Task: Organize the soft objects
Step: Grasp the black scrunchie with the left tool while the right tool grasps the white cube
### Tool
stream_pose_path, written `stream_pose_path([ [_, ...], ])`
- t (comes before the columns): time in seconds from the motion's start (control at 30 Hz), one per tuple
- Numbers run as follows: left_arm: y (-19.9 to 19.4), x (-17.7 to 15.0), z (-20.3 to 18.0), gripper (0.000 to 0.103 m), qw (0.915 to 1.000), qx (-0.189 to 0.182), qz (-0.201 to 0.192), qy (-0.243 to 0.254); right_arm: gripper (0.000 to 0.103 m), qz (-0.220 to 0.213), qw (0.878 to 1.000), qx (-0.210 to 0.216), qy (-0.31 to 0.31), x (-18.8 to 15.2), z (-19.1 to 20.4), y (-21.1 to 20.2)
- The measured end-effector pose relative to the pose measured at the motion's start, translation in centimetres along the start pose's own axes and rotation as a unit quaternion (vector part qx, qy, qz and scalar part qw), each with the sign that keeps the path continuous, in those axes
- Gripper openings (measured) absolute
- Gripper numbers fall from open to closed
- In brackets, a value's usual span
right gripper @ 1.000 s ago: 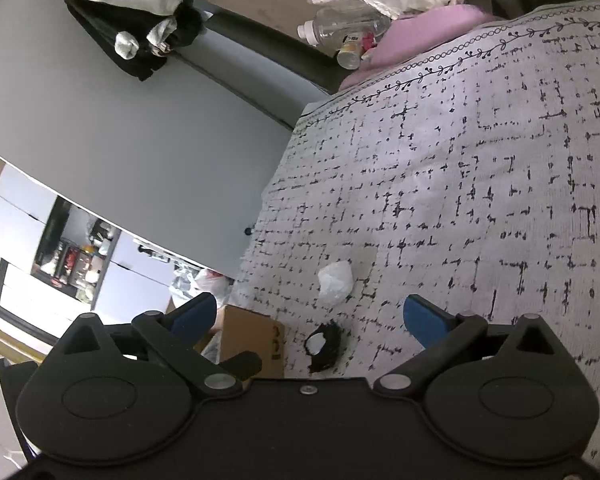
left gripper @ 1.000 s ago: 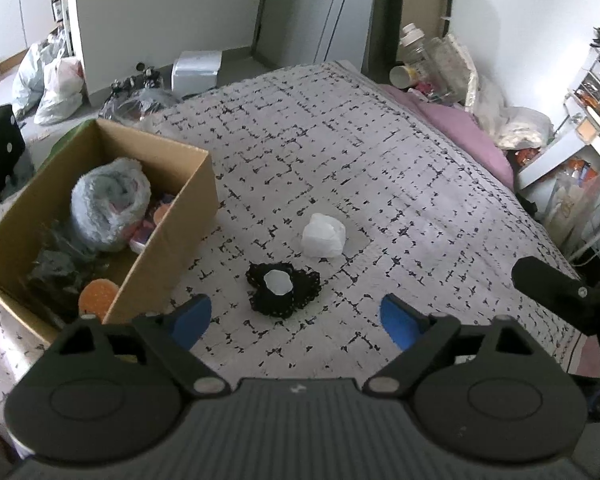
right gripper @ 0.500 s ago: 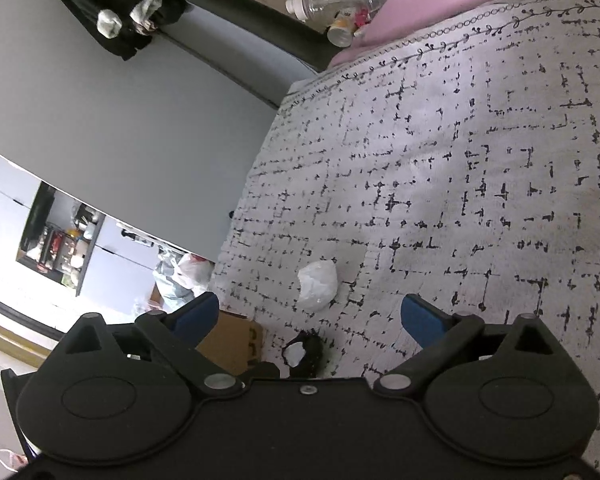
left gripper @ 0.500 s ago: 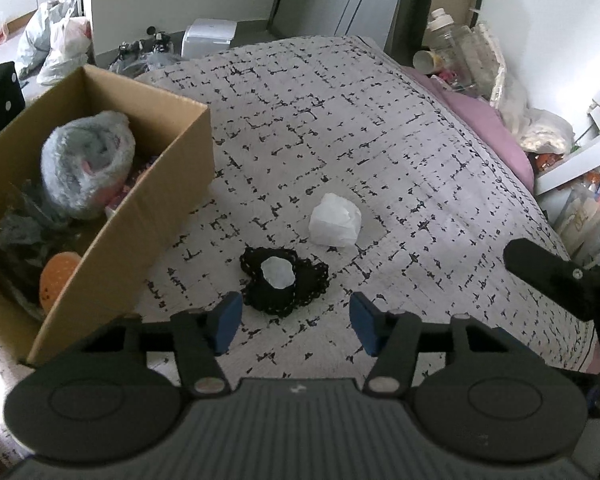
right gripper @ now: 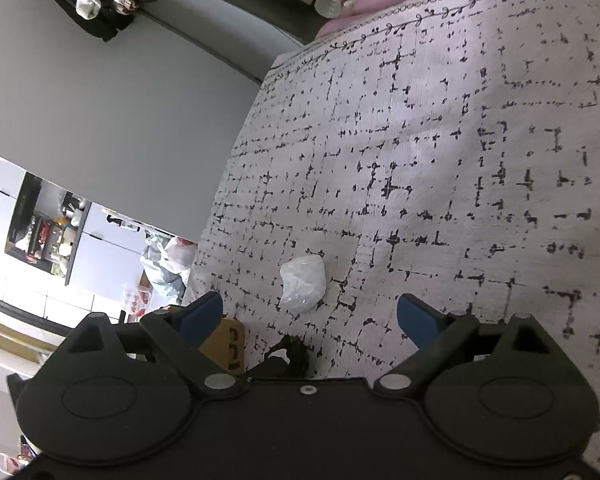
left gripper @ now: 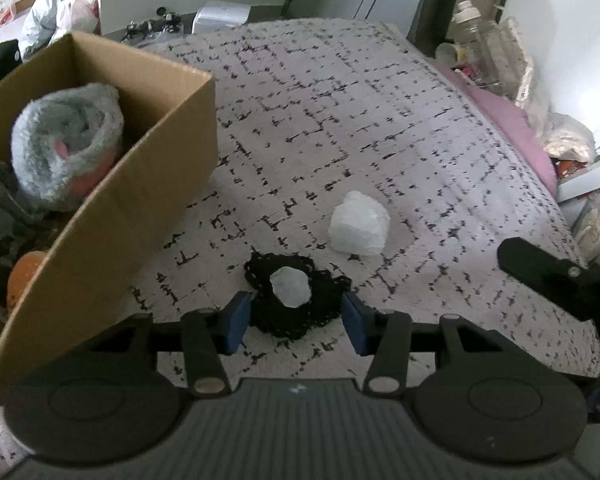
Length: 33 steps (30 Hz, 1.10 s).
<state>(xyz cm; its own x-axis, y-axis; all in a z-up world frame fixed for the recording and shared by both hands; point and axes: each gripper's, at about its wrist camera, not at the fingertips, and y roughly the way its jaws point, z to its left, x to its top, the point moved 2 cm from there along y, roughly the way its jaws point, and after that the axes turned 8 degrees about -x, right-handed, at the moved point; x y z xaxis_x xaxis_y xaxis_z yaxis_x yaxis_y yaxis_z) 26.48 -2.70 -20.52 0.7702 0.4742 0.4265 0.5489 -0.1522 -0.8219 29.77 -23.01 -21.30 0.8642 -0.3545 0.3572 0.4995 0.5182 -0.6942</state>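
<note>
A black crocheted piece (left gripper: 300, 306) with a pale lump on it (left gripper: 290, 287) lies on the patterned bedspread. My left gripper (left gripper: 295, 320) is open with its blue pads on either side of the piece, close above the bed. A crumpled white bag (left gripper: 359, 230) lies just beyond. A cardboard box (left gripper: 112, 216) at left holds a grey fluffy item (left gripper: 66, 142) and an orange item (left gripper: 22, 276). My right gripper (right gripper: 310, 318) is open and empty, above the bed; the white bag (right gripper: 304, 282) lies between and beyond its pads, and the black piece (right gripper: 292, 354) shows at its body.
The right gripper's body (left gripper: 556, 276) juts in at the right of the left wrist view. A pink pillow (left gripper: 512, 136) and bottles (left gripper: 476, 46) lie along the bed's far right edge. Plastic bags (left gripper: 60, 20) sit on the floor beyond the box.
My left gripper has moved forward and down to the black piece, and its jaws have narrowed to straddle it. My right gripper has drifted slightly; the white bag now sits between its pads.
</note>
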Motion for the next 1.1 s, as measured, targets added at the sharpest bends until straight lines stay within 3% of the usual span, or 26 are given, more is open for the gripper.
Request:
stream_pose_path([
  [0.1,1.3,-0.1,0.1,0.05,0.9997,0.016,0.002,0.017,0.095,0.005,1.0,-0.004,-0.003,0.1,0.1,0.8],
  [0.23,2.5,-0.2,0.8,0.049,0.9997,0.007,0.005,0.023,0.095,0.012,1.0,-0.008,-0.007,0.4,0.2,2.0],
  [0.3,2.4,-0.3,0.8,0.029,0.9994,0.006,-0.005,0.034,0.095,0.017,1.0,-0.01,-0.008,0.5,0.3,2.7],
  [0.4,1.6,-0.1,1.1,0.019,0.9996,-0.006,-0.023,0.016,0.092,0.023,1.0,-0.014,-0.011,0.8,0.5,3.8],
  [0.67,-0.3,1.3,0.8,0.019,0.9959,-0.012,-0.09,0.007,0.081,0.033,0.998,-0.021,-0.041,1.3,1.4,6.3],
  [1.1,2.0,1.1,2.1,0.019,0.9976,-0.009,-0.067,-0.015,0.078,0.022,0.997,-0.026,-0.068,1.4,2.4,8.4],
])
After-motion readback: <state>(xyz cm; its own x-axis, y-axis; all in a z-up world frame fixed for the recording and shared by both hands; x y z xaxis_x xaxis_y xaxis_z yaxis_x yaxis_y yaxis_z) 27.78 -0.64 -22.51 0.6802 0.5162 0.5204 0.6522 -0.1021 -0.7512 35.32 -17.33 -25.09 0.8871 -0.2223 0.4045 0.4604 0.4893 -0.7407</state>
